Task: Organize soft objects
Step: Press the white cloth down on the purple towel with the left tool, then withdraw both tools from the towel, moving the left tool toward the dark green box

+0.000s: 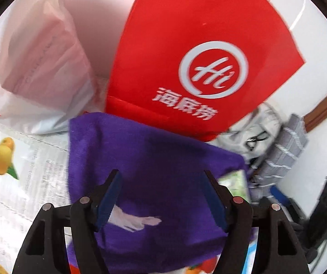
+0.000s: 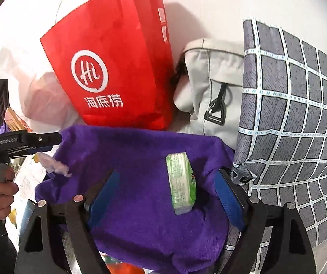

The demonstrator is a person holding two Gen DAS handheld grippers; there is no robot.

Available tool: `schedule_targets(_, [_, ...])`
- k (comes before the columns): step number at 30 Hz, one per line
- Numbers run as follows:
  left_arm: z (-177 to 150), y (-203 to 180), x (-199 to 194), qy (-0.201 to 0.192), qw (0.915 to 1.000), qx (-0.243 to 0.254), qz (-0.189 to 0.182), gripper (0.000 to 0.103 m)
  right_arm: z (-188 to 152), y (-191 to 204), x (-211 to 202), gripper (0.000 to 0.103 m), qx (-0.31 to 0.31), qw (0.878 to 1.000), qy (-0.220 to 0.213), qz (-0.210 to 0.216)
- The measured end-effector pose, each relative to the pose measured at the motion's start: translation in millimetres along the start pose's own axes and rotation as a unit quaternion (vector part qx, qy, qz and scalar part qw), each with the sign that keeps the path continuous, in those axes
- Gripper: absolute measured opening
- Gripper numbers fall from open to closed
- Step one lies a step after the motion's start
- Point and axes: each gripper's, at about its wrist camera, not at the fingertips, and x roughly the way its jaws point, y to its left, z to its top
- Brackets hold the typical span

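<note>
A folded purple cloth (image 1: 154, 159) lies on the surface in front of a red paper bag. A white tag (image 1: 136, 221) sticks out of it. A green tissue pack (image 2: 181, 182) rests on the cloth's right part. My left gripper (image 1: 161, 175) hovers over the cloth, open, with nothing between its blue pads. My right gripper (image 2: 168, 173) is open too, above the same purple cloth (image 2: 129, 159), with the pack lying below between its fingers, untouched. The right wrist view shows the left gripper (image 2: 49, 145) at the cloth's left edge, held by a hand (image 2: 1, 191).
The red paper bag (image 2: 117, 68) stands just behind the cloth. A white plastic bag (image 1: 37, 68) sits to its left. A beige backpack (image 2: 213, 91) and a grey checked pillow (image 2: 289, 125) crowd the right. A printed sheet with fruit pictures (image 1: 3, 155) covers the surface.
</note>
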Motion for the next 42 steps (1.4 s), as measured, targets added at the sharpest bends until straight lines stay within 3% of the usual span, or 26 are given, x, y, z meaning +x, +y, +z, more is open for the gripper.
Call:
schedule_targets(2, [-0.3, -0.8, -2.0, 0.003, 0.9999, -0.001, -0.012, 0.067, 0.5, 0.9, -3.7, 0.085, -0.006, 1.0, 0.004, 0.0])
schedule_targets(5, [-1.1, -0.9, 0.2, 0.012, 0.9998, -0.003, -0.016, 0.025, 1.2, 9.9, -0.1, 0.085, -0.026, 1.0, 0.011, -0.005])
schedule_targets(7, [-2.2, -2.3, 5.4, 0.021, 0.9995, 0.001, -0.022, 0.013, 0.6, 14.9, -0.3, 0.085, -0.037, 0.999, 0.006, -0.012])
schedule_targets(8, [-2.8, -3.7, 6.9, 0.02, 0.9995, 0.006, -0.024, 0.002, 0.4, 17.6, -0.1, 0.085, -0.042, 0.999, 0.005, -0.013])
schedule_targets(14, [-7.5, -14.4, 11.6, 0.004, 0.9995, 0.029, 0.005, 0.002, -0.8, 24.9, -1.2, 0.085, -0.064, 0.998, 0.003, -0.019])
schedule_targets(16, [-7.8, -13.7, 16.7, 0.012, 0.9991, 0.032, 0.026, 0.012, -0.1, 24.6, -1.4, 0.084, -0.065, 0.998, 0.001, -0.022])
schedule_targets(18, [-9.3, -11.6, 28.3, 0.029, 0.997, 0.037, 0.061, 0.047, 0.1, 23.3, -2.5, 0.084, -0.06, 0.998, 0.0, -0.02])
schedule_targets(20, [-10.5, -9.2, 37.5, 0.03, 0.9936, 0.044, 0.1, 0.053, 0.2, 22.4, -5.2, 0.084, -0.057, 0.998, -0.002, -0.018])
schedule_targets(21, [-10.7, -6.2, 44.1, 0.034, 0.9891, 0.045, 0.136, 0.053, 0.1, 22.3, -6.2, 0.084, -0.056, 0.998, -0.003, -0.019])
schedule_targets(22, [-11.5, -4.1, 48.0, 0.038, 0.9873, 0.045, 0.147, 0.053, 0.1, 22.6, -7.9, 0.084, -0.057, 0.998, -0.005, -0.019])
schedule_targets(26, [-13.5, 5.0, 63.1, 0.071, 0.9844, 0.031, 0.158, 0.053, -0.2, 23.4, -11.2, 0.084, -0.059, 0.998, -0.01, -0.018])
schedule_targets(28, [-15.3, 4.2, 68.6, 0.091, 0.9847, 0.025, 0.147, 0.053, -0.3, 24.1, -12.1, 0.084, -0.058, 0.998, -0.011, -0.017])
schedule_targets(32, [-18.4, 3.6, 73.6, 0.132, 0.9886, -0.003, 0.073, 0.052, -1.6, 32.7, -12.6, 0.084, -0.063, 0.998, -0.005, 0.01])
schedule_targets(34, [-18.1, 4.1, 68.9, 0.108, 0.9925, -0.008, 0.056, 0.034, -3.8, 43.7, -12.0, 0.084, -0.083, 0.996, -0.002, 0.02])
schedule_targets(36, [-17.0, 2.7, 60.6, 0.083, 0.9946, 0.006, 0.062, 0.002, -6.2, 53.7, -11.7, 0.084, -0.101, 0.995, -0.004, 0.016])
schedule_targets(42, [-14.1, -4.1, 35.2, 0.04, 0.9975, 0.033, 0.047, 0.003, -7.8, 64.0, -10.2, 0.084, -0.116, 0.993, -0.001, 0.02])
